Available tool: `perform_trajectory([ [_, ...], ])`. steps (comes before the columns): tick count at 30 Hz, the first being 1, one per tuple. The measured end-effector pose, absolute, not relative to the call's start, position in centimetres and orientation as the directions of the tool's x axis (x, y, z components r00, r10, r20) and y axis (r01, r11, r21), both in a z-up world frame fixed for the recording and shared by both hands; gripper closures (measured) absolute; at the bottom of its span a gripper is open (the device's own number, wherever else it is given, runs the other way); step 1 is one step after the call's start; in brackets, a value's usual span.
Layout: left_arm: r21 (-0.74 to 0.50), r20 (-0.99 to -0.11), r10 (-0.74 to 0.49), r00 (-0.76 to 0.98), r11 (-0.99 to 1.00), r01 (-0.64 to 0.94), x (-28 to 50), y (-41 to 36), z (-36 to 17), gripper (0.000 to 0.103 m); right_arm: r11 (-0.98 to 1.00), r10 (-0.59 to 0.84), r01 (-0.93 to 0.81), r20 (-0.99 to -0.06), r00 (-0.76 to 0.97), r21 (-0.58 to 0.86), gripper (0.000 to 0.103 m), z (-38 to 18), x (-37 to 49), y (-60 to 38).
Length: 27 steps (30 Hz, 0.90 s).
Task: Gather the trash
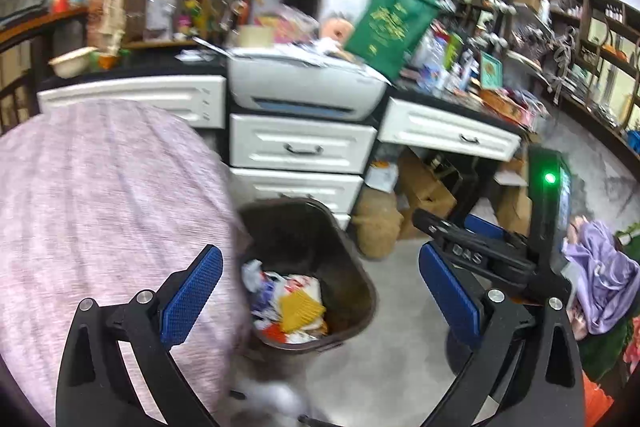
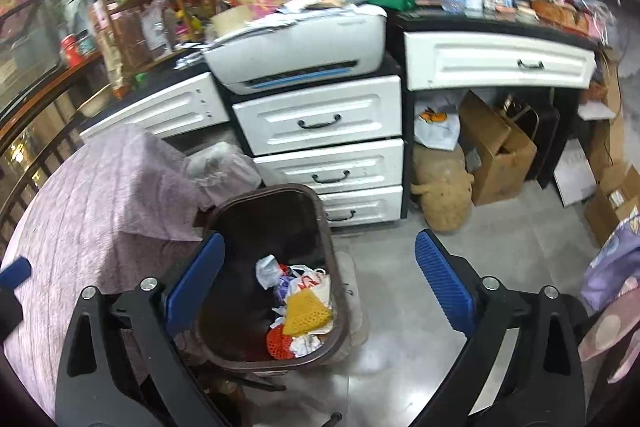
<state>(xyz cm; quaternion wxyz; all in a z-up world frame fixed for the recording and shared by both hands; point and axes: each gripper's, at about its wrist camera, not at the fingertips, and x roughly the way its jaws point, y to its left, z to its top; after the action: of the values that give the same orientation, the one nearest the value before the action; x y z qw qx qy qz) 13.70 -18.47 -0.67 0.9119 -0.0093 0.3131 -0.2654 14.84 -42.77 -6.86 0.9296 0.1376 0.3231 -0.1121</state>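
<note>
Hovering with jaws apart and empty, right gripper [image 2: 320,275] sits above the brown plastic bin [image 2: 316,195], crumpled wrappers [image 2: 304,307] directly below-forward; left gripper [image 1: 320,291] likewise apart, probably farther.

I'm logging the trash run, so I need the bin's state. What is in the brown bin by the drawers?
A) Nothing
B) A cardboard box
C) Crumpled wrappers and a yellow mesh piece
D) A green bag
C: the bin holds crumpled wrappers and a yellow mesh piece at its bottom.
</note>
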Motion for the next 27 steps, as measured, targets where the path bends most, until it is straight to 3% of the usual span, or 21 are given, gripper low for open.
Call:
perform_trajectory([
  [5,-0.128,-0.526,-0.407,0.747,0.906,0.403,12.7,-14.6,0.0,0.006,0.963,-0.094,0.225,-0.591,0.801,0.151,0.006,-5.5,13.7,-38.7],
  [19,-0.117,-0.535,-0.267,0.801,0.963,0.243,8.9,-4.6,-0.7,0.006,0.991,0.006,0.055,-0.453,0.892,0.122,0.006,-2.9,8.9,-27.9],
  [27,-0.102,-0.474,-0.212,0.855,0.977,0.186,5.1,-2.6,0.4,0.006,0.995,0.039,0.002,-0.404,0.914,0.102,0.006,-2.3,5.7,-24.1],
])
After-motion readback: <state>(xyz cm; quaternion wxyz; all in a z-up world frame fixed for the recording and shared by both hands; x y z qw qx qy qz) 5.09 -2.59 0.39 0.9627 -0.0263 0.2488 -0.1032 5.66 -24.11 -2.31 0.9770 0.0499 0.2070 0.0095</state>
